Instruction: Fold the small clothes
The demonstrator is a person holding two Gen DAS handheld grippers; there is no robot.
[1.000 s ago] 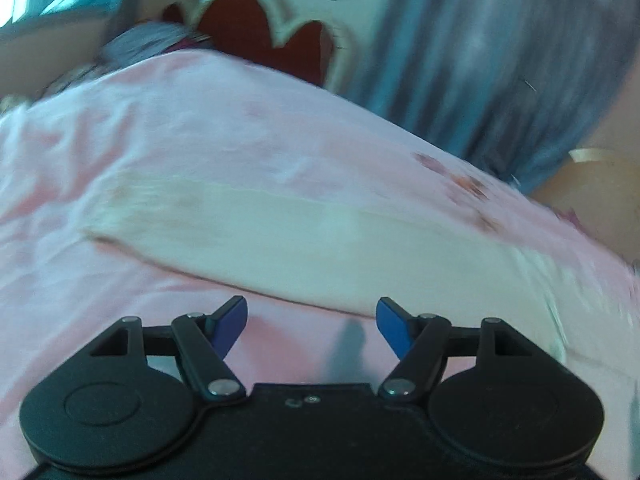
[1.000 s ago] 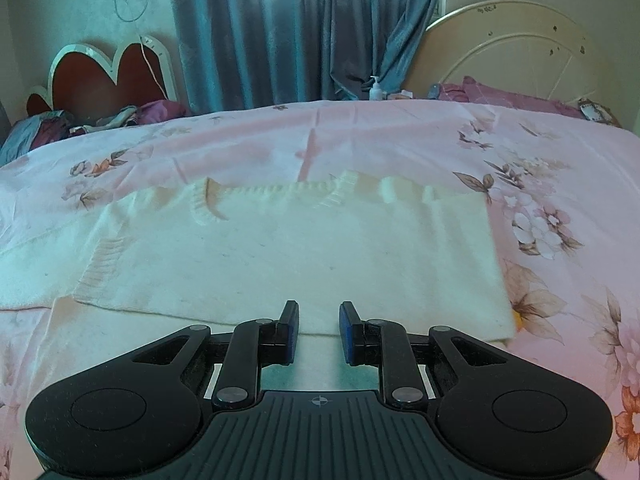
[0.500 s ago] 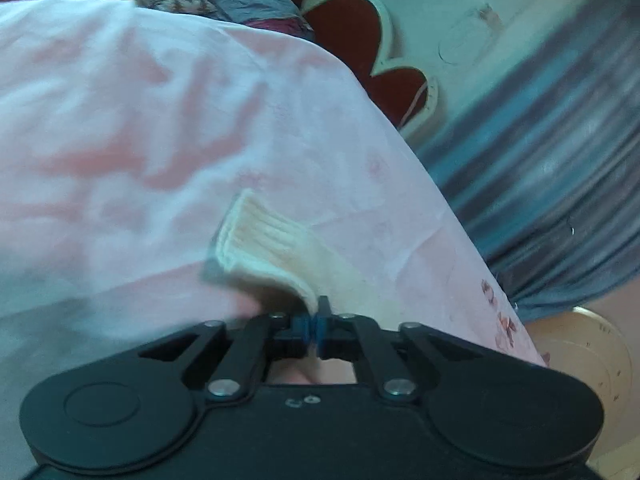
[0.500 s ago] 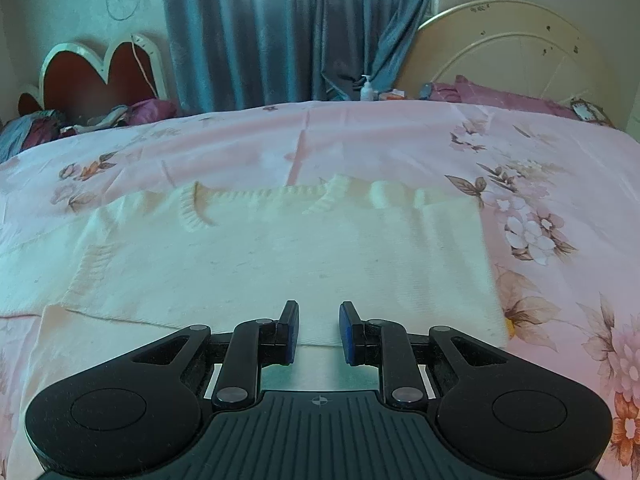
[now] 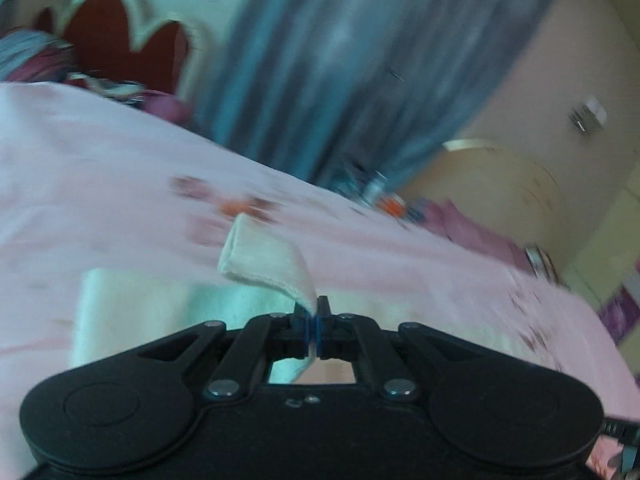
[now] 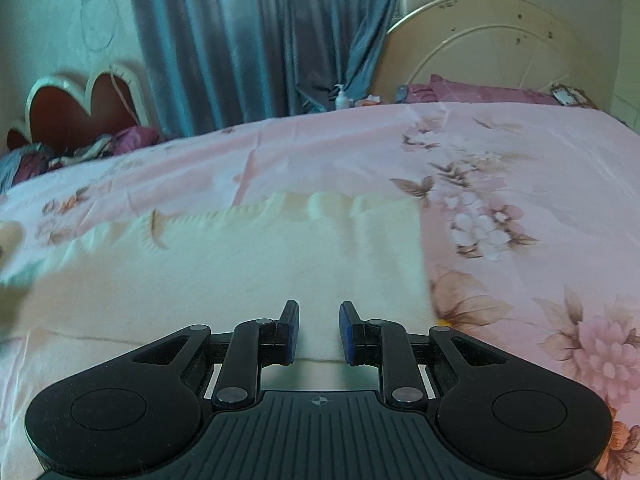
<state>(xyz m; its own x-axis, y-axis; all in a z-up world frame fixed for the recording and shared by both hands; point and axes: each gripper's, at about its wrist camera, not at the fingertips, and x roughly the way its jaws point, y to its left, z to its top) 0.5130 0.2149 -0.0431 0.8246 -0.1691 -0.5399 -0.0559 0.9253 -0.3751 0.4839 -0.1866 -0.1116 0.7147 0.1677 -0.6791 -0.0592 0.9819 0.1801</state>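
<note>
Far left: heart-shaped red headboard (image 6: 76,114) with a cream rim, against the wall; crumpled clothes (image 6: 80,152) heaped just below it.
Back wall: blue-grey curtain (image 6: 256,40) hanging behind the bed.
By the curtain: small white pump bottle (image 6: 341,98) at the bed's far edge.
Right: round cream headboard (image 6: 492,40), a mauve pillow (image 6: 480,90) lying against it.
Bed: pink floral bedspread (image 6: 520,160); nothing lies over the garment.
Sweater: cream knit sweater (image 6: 240,272) spread flat on the bedspread, neckline away from the camera.
Left gripper (image 5: 311,316): jaws closed tight, pinching the sweater's sleeve (image 5: 260,260); the cuff end is lifted clear of the bed.
Right gripper (image 6: 319,330): jaws slightly parted, holding nothing, above the sweater's near hem.
Containers: none in view.
</note>
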